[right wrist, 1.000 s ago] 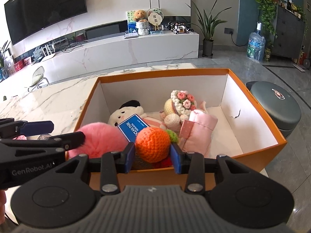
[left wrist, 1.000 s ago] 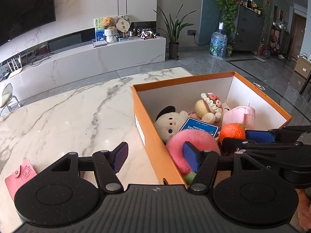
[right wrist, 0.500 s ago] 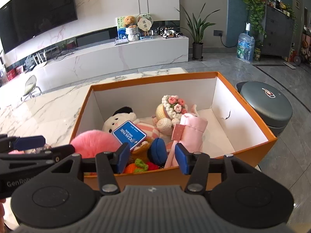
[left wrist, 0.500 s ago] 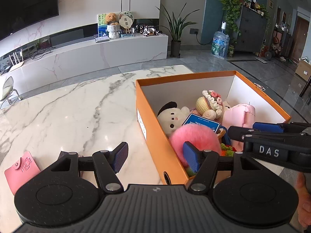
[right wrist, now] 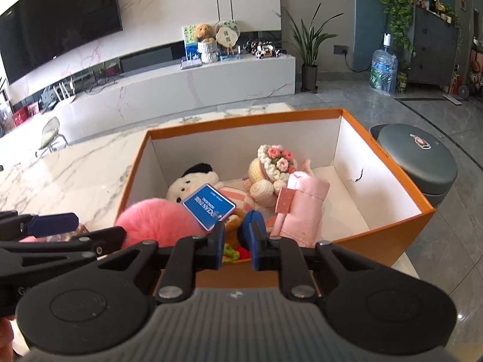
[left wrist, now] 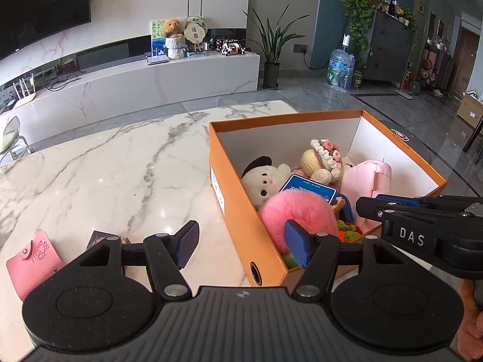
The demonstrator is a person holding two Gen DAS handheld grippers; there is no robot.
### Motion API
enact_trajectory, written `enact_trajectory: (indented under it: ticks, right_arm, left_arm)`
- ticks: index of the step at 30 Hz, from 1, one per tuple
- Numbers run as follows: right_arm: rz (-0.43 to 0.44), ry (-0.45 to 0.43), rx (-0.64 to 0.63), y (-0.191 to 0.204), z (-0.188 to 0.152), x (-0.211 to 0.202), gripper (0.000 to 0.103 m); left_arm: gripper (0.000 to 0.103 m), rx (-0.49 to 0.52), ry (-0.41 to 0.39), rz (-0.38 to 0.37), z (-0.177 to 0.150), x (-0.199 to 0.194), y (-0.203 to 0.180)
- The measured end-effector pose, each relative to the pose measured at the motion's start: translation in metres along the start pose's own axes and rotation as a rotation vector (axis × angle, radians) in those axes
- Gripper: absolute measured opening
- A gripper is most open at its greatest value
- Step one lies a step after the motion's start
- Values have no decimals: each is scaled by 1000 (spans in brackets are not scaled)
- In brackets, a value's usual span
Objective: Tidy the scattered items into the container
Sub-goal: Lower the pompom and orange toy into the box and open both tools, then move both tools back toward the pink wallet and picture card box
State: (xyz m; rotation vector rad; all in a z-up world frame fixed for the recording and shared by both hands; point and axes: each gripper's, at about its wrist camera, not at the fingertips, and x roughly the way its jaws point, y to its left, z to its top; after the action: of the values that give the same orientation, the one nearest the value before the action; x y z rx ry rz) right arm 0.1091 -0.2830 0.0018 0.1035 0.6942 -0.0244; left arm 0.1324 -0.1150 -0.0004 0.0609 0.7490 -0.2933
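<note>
An orange box [left wrist: 232,181] stands on the marble table and holds a pink fluffy ball [left wrist: 299,211], a white plush [left wrist: 262,181], a blue card [left wrist: 308,188], a crochet doll [left wrist: 321,157], a pink pouch [left wrist: 366,178] and the orange crochet fruit [right wrist: 235,252], low at the near wall. My left gripper [left wrist: 241,242] is open and empty above the box's near left corner. My right gripper [right wrist: 237,246] is empty over the box's near edge, its jaws nearly closed with a narrow gap. A pink card holder [left wrist: 30,261] and a small dark packet [left wrist: 104,239] lie on the table left of the box.
The marble table [left wrist: 105,175] stretches left and back of the box. A grey round stool [right wrist: 419,163] stands right of the box, off the table. A white TV console [left wrist: 135,87] and plants are far behind.
My right gripper let go of the orange crochet fruit into the box, drew back, and its jaws narrowed again. My left gripper stayed open and shifted slightly back.
</note>
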Motion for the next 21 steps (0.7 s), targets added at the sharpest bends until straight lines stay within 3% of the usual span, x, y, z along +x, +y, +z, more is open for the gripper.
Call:
enact_trajectory:
  ticks: [7,11,21]
  right_arm:
    - [5,-44,14,12,-2,-25,26]
    - [9,-78,12,24,-3,-44,35]
    - [47,-148,-43,70,-8,-90,37]
  left_arm:
    - [74,-13,-53,-1,0,-28,5]
    - [74,-28,-94,2,0,-48,11]
    - [71,-80,-197,41,-9,-103,35]
